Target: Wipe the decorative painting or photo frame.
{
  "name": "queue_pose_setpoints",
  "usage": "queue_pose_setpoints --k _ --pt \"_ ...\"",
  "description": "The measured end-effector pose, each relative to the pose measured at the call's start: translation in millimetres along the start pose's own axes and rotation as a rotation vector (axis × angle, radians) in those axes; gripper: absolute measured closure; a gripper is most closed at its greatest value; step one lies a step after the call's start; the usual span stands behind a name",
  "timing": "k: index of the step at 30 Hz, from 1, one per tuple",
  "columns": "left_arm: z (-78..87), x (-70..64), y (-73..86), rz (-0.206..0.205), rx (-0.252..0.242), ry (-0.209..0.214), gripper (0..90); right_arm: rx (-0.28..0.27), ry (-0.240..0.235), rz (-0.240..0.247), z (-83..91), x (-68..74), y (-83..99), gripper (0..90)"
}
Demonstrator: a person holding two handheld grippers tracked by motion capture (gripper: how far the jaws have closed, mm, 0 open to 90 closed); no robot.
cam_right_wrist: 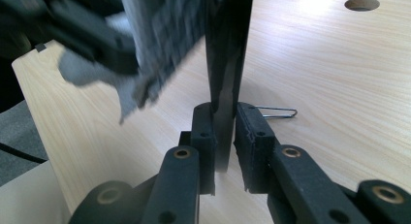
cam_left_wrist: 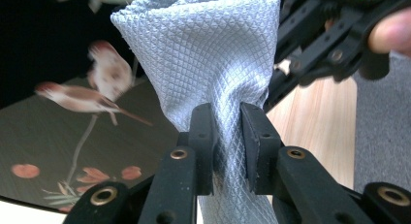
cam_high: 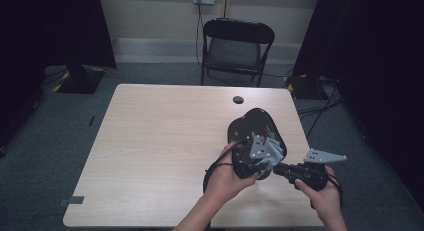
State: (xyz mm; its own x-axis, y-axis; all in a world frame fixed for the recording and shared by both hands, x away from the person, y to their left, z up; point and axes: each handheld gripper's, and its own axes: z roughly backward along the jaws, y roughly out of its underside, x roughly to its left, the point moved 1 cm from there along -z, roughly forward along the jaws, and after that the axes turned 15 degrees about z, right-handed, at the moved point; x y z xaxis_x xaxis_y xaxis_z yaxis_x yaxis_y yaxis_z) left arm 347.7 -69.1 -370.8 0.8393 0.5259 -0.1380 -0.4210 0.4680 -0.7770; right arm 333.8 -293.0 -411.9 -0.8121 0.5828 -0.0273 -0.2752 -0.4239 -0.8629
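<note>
Tray [cam_high: 255, 122]: black, glossy, with a painted bird and flower pattern on its face, as seen in the left gripper view [cam_left_wrist: 72, 136]. It is held tilted above the right half of the table [cam_high: 160, 151], its near edge raised. In the right gripper view its rim [cam_right_wrist: 228, 64] is seen edge-on, standing upright between the jaws.

Cloth [cam_left_wrist: 203, 59]: pale grey, with a fine diamond weave. It is bunched and pressed against the tray's face; in the high view it is seen at the tray's near end [cam_high: 272, 151].

Left gripper [cam_left_wrist: 228, 132]: jaws clamped together on a gathered fold of the cloth, which fans out above them. It is seen in the high view just beside the tray [cam_high: 250, 163].

Right gripper [cam_right_wrist: 224, 136]: jaws closed on the tray's rim, the rim being touched by both pads. In the high view it is placed at the tray's near right [cam_high: 280, 170].

Clip [cam_right_wrist: 276, 112]: thin wire, lying on the table just beyond the right gripper.

Chair [cam_high: 237, 48]: black, folding, beyond the table's far edge.
</note>
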Motion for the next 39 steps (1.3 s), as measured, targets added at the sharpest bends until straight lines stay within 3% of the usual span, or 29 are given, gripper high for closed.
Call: queue_pose_setpoints --k 16,20,22,27,39 --pt "-49.1 27.3 73.7 0.11 0.193 -0.026 76.6 0.001 0.001 -0.001 -0.7 0.2 -0.2 78.9" --pt "-57.5 30.4 85.0 0.093 0.248 -0.036 76.7 0.001 0.002 0.0 -0.9 -0.2 0.2 78.5" --pt "-56.8 31.0 86.7 0.106 0.237 -0.031 76.6 0.0 0.002 0.001 -0.9 -0.2 0.3 78.3" --pt "-43.6 26.8 77.0 0.09 0.195 -0.028 76.8 0.002 0.002 0.001 -0.5 -0.7 0.9 79.1" --pt "12.9 -4.3 8.0 -0.012 -0.019 -0.006 76.7 0.011 0.007 0.012 0.2 -1.1 1.0 76.9"
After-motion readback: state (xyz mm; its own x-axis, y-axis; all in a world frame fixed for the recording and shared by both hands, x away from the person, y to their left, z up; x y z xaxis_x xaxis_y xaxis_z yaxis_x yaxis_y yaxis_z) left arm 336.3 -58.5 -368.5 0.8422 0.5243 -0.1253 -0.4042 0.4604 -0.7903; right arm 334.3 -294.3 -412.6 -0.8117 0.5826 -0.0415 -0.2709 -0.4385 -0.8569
